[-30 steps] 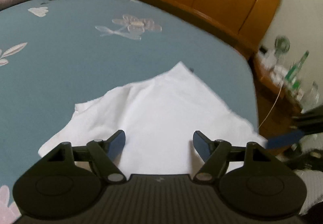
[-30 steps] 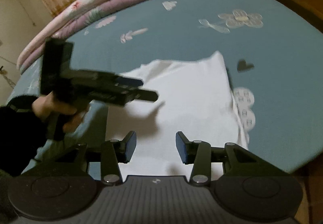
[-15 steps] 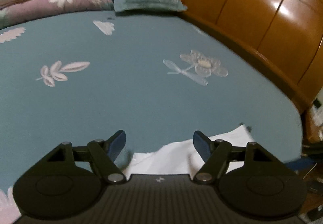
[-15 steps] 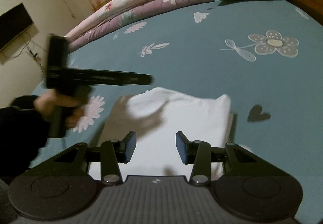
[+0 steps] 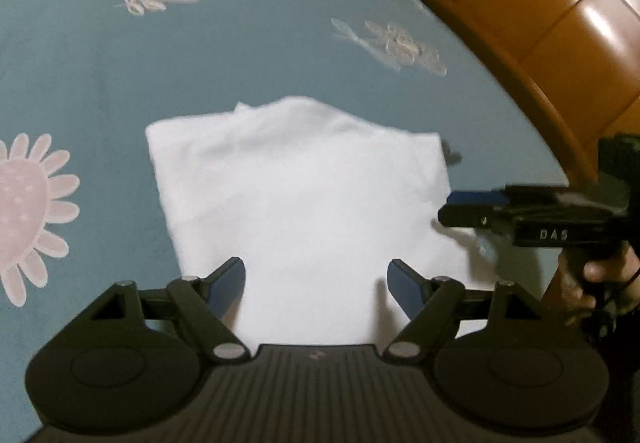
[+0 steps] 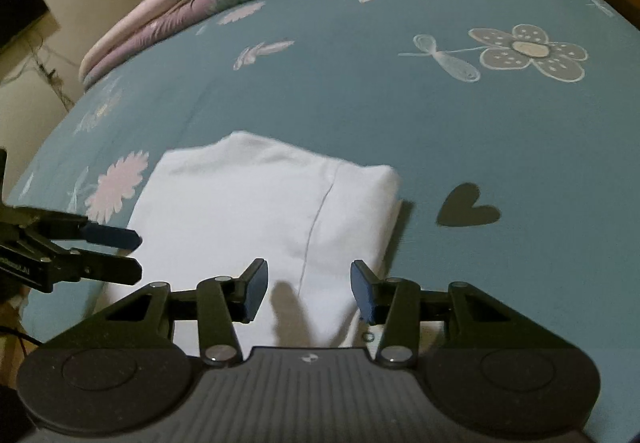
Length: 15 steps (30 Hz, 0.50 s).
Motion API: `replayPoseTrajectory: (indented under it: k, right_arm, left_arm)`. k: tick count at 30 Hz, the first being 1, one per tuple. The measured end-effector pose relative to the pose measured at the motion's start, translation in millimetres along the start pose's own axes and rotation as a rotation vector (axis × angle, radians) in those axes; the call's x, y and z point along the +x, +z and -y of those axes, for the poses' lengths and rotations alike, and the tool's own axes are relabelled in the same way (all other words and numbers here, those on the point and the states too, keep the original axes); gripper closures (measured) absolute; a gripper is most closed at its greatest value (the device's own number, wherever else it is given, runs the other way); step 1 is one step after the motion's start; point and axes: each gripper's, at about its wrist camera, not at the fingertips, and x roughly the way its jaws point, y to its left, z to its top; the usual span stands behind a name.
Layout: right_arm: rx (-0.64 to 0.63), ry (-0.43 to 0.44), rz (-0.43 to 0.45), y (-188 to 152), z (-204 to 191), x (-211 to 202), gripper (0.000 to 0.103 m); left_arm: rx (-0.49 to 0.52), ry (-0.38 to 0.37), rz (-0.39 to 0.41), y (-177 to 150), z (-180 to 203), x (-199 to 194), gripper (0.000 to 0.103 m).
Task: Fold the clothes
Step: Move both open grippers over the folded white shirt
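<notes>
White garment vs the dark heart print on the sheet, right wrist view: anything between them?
Nothing. Only bare teal sheet separates the white garment from the dark heart print, as the right wrist view shows.

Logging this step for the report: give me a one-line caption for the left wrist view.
Open left gripper above a folded white garment on the blue floral bedsheet, right gripper at its edge.

The only lettering I can read is "DAS", in pale capitals on the black side of my right gripper (image 5: 450, 205) as my left wrist camera sees it (the body is blurred, so further letters may be lost). On my left gripper (image 6: 136, 253), seen from the right wrist camera, a small pale line of print stands on its side, too tiny to read.
</notes>
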Motion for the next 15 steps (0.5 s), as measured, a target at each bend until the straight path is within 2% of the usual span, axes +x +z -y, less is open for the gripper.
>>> replayPoseTrajectory:
  k: [6, 10, 15]
  right_arm:
    - [-0.025, 0.049, 0.038, 18.9, -6.2, 6.6, 0.05]
    - [-0.031, 0.053, 0.029, 23.9, -8.7, 21.0, 0.049]
    - [0.005, 0.026, 0.021, 20.4, -1.3, 29.4, 0.049]
  left_arm:
    - [-0.012, -0.011, 0.009, 16.9, 11.0, -7.6, 0.024]
    - [-0.003, 0.026, -0.029, 13.8, 19.5, -7.4, 0.024]
    - [-0.026, 0.032, -0.08, 3.9, 20.9, -3.4, 0.024]
